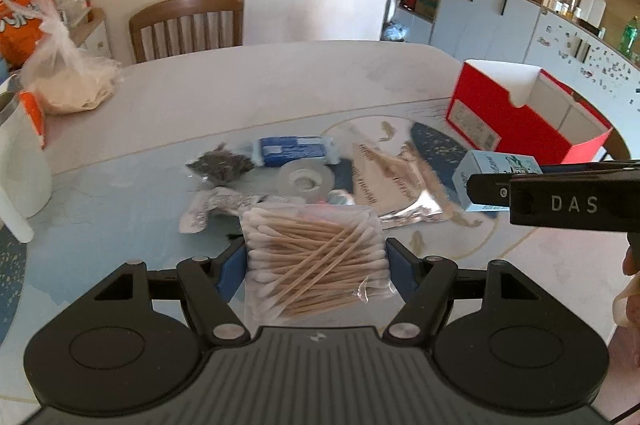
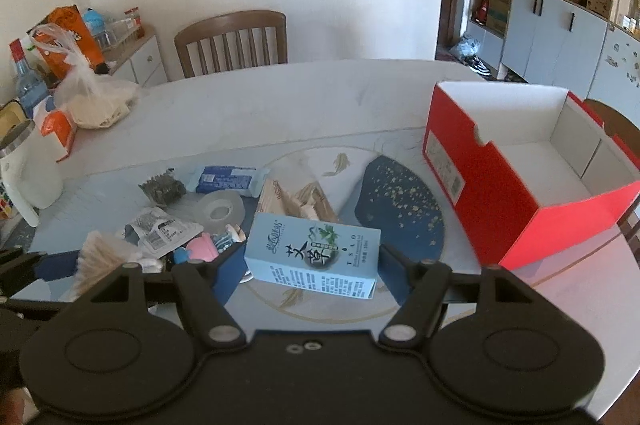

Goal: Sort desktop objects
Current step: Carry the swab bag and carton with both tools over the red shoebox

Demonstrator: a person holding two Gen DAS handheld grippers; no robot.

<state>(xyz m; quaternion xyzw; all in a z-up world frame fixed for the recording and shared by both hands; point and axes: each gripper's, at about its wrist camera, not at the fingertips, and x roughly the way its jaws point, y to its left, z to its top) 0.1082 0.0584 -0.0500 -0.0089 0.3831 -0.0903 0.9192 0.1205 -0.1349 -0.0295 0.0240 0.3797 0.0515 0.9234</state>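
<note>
**Both grippers loaded, box still empty**

Table (image 2: 280,97) holds the red box (image 2: 500,201) at right, open top, nothing visible inside. Loose pile sits centre: blue packet (image 2: 224,179), tape roll (image 2: 220,209), foil sachets, probably more underneath, blurred. Right gripper (image 2: 312,261) is clamped on the pale blue carton (image 2: 316,257), lifted, near the box. Left gripper (image 1: 316,261) is clamped on the cotton swab bag (image 1: 316,265), above the pile. Step: carry-to-box. Next move needs the carton taken over the box's rim, then released; swabs follow.
</note>
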